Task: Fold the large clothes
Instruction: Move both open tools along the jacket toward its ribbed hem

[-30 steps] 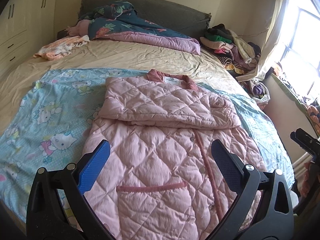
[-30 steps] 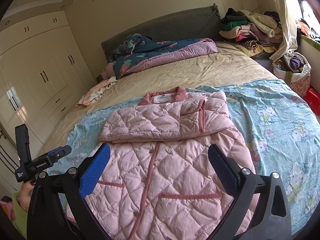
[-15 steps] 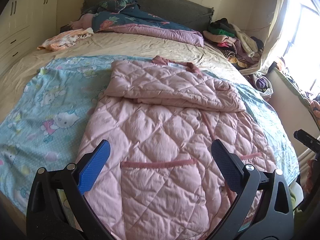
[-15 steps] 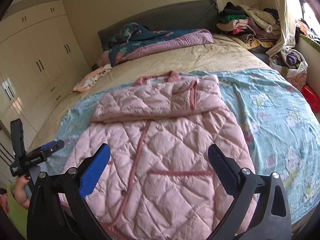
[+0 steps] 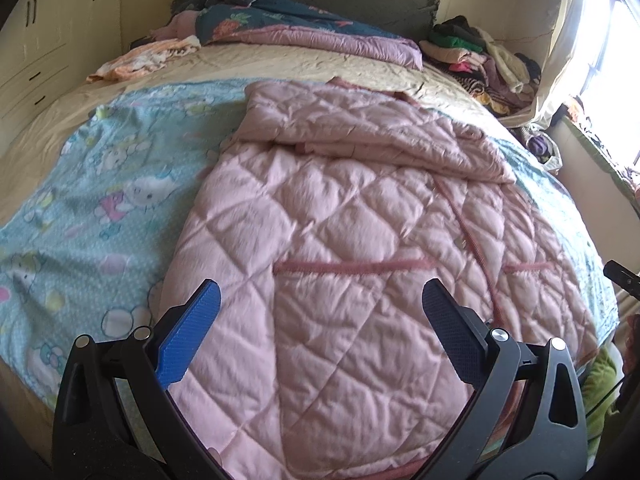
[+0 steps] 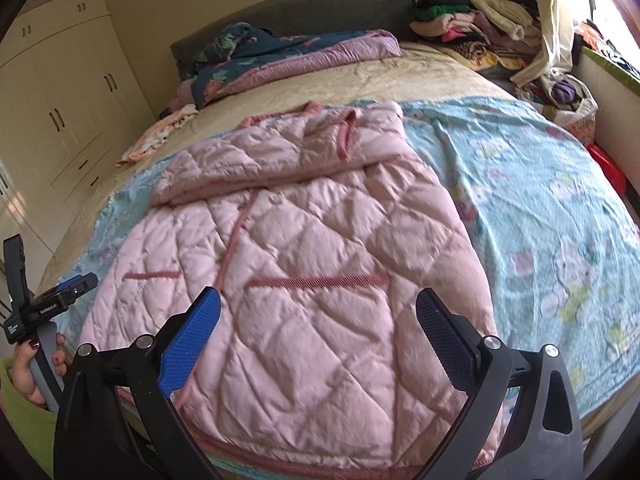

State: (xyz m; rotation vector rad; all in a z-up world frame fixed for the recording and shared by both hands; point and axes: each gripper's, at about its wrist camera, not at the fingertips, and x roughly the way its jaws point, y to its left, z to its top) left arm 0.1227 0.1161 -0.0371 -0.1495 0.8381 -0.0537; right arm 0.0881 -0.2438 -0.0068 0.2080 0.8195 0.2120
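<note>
A pink quilted coat (image 5: 340,248) (image 6: 304,240) lies front up on a light blue cartoon-print sheet (image 5: 100,200) (image 6: 540,208) on the bed. Both sleeves are folded across its chest, and its hem reaches the bed's near edge. My left gripper (image 5: 320,328) hovers open over the lower left of the coat, near the pocket line. My right gripper (image 6: 318,330) hangs open above the lower right of the coat, with nothing between its fingers. The left gripper's body (image 6: 48,308), held by a hand (image 6: 32,368), shows at the left of the right wrist view.
A teal and mauve duvet (image 5: 304,28) is bunched at the headboard. A small peach garment (image 5: 144,60) lies at the far left. A pile of clothes (image 5: 480,56) fills the far right corner by the window. Cream wardrobes (image 6: 60,120) stand left of the bed.
Both grippers have come down and forward toward the coat's lower half, so the hem and pockets fill more of each view. Both stay open. The coat has not moved.
</note>
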